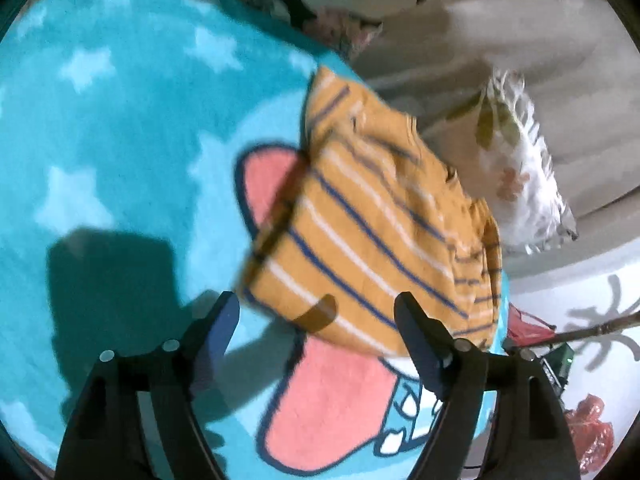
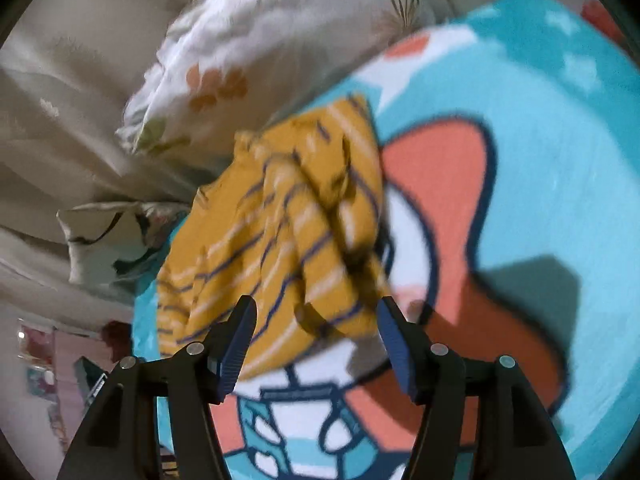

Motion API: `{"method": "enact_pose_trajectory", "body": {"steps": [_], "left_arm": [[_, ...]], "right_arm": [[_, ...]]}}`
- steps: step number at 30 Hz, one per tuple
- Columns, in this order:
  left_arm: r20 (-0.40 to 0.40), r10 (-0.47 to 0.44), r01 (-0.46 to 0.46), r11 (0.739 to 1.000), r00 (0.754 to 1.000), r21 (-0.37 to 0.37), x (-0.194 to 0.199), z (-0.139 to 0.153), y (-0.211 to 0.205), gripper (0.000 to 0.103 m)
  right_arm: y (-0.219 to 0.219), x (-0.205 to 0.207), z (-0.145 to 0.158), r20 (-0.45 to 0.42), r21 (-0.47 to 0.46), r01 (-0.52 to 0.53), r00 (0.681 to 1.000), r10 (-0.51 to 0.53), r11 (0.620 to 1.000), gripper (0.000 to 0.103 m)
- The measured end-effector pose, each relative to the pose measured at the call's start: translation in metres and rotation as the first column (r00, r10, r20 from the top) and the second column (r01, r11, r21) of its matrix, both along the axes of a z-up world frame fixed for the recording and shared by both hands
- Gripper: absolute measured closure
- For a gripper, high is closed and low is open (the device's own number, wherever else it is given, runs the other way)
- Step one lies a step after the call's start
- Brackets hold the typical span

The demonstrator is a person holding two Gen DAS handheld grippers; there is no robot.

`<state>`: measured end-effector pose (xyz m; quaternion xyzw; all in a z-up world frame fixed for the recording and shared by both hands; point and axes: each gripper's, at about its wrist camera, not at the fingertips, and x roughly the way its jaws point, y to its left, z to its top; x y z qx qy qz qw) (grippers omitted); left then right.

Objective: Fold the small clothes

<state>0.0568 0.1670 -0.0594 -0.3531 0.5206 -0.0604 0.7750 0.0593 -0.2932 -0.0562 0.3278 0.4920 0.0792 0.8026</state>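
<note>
Left wrist view: left hand-held gripper spread wide, released, grasping nothing, both dark blue-padded fingers hovering over the near edge of one mustard-yellow cotton garment with navy and white stripes. Garment lying folded in a rough bundle on one turquoise fleece blanket with pale stars and a pink cartoon figure, near its right edge. Beyond that edge, one white fringed floral pillow on beige bedding.

Right wrist view: right hand-held gripper likewise spread wide, released, empty, fingers hovering either side of the same striped garment's near edge; contact impossible to tell through blur. Garment bunched and creased, on the blanket near its left edge. Two floral pillows at left: white and beige.
</note>
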Motion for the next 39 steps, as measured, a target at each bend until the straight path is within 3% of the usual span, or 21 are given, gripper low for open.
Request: {"method": "enact_pose_trajectory", "body": {"steps": [3, 4, 12, 13, 14, 15, 16, 20, 24, 28, 31, 33, 35, 37, 39], "left_arm": [[-0.043, 0.008, -0.011, 0.997, 0.999, -0.078, 0.006, -0.022, -0.005, 0.024], [-0.011, 0.020, -0.021, 0.995, 1.000, -0.093, 0.008, -0.022, -0.003, 0.020], [0.051, 0.006, -0.003, 0.998, 0.999, -0.060, 0.051, -0.016, -0.004, 0.020], [0.052, 0.000, 0.002, 1.000, 0.999, -0.031, 0.059, -0.015, -0.007, 0.028], [0.041, -0.010, 0.011, 1.000, 0.999, -0.011, 0.065, -0.015, -0.009, 0.067], [0.016, -0.029, 0.029, 1.000, 0.999, 0.000, 0.070, -0.017, -0.012, 0.088], [-0.016, -0.034, 0.034, 0.999, 0.999, -0.009, 0.074, -0.018, -0.012, 0.094], [-0.015, -0.007, 0.007, 1.000, 1.000, 0.010, 0.058, 0.003, -0.004, 0.096], [-0.040, 0.019, -0.020, 0.999, 0.999, -0.029, 0.024, 0.026, 0.006, 0.096], [-0.068, 0.006, -0.005, 1.000, 0.998, 0.013, 0.001, 0.022, 0.002, 0.095], [-0.111, 0.014, -0.011, 1.000, 0.994, 0.020, -0.006, 0.004, 0.006, 0.092], [-0.099, 0.023, -0.021, 0.999, 0.995, 0.027, -0.013, 0.006, 0.012, 0.086], [-0.075, 0.038, -0.030, 0.995, 0.997, 0.098, -0.023, 0.019, 0.019, 0.066], [-0.049, 0.056, -0.047, 0.985, 0.997, 0.165, -0.031, 0.034, 0.027, 0.057], [-0.031, 0.073, -0.066, 0.977, 0.997, 0.203, -0.034, 0.045, 0.032, 0.056]], "right_arm": [[0.014, -0.004, -0.023, -0.036, 0.051, 0.012, 0.999, -0.011, 0.999, 0.034], [0.018, -0.001, -0.030, -0.046, 0.070, 0.017, 0.999, -0.014, 0.997, 0.034], [0.038, 0.051, -0.040, 0.010, -0.025, 0.041, 0.999, -0.041, 0.999, 0.034], [0.040, 0.059, -0.039, 0.019, -0.037, 0.047, 0.999, -0.046, 0.998, 0.036], [0.040, 0.065, -0.039, 0.026, -0.044, 0.059, 0.998, -0.058, 0.997, 0.049], [0.038, 0.073, -0.041, 0.020, -0.044, 0.076, 0.997, -0.075, 0.996, 0.061], [0.036, 0.081, -0.046, 0.004, -0.003, 0.081, 0.997, -0.081, 0.997, 0.074], [0.026, 0.076, -0.041, -0.008, 0.101, 0.101, 0.995, -0.101, 0.990, 0.081], [0.020, 0.046, -0.021, -0.023, 0.177, 0.078, 0.997, -0.076, 0.981, 0.082], [0.016, 0.010, -0.020, -0.063, 0.228, 0.078, 0.996, -0.065, 0.971, 0.081], [0.013, 0.001, -0.038, -0.108, 0.175, 0.063, 0.993, -0.044, 0.983, 0.073], [0.005, -0.007, -0.043, -0.130, 0.171, 0.070, 0.990, -0.048, 0.983, 0.070], [-0.001, -0.018, -0.032, -0.108, 0.150, 0.056, 0.993, -0.040, 0.987, 0.065], [-0.008, -0.029, -0.011, -0.073, 0.081, 0.040, 0.997, -0.034, 0.996, 0.061], [-0.018, -0.039, 0.021, -0.015, -0.062, 0.071, 0.997, -0.072, 0.996, 0.058]]}}
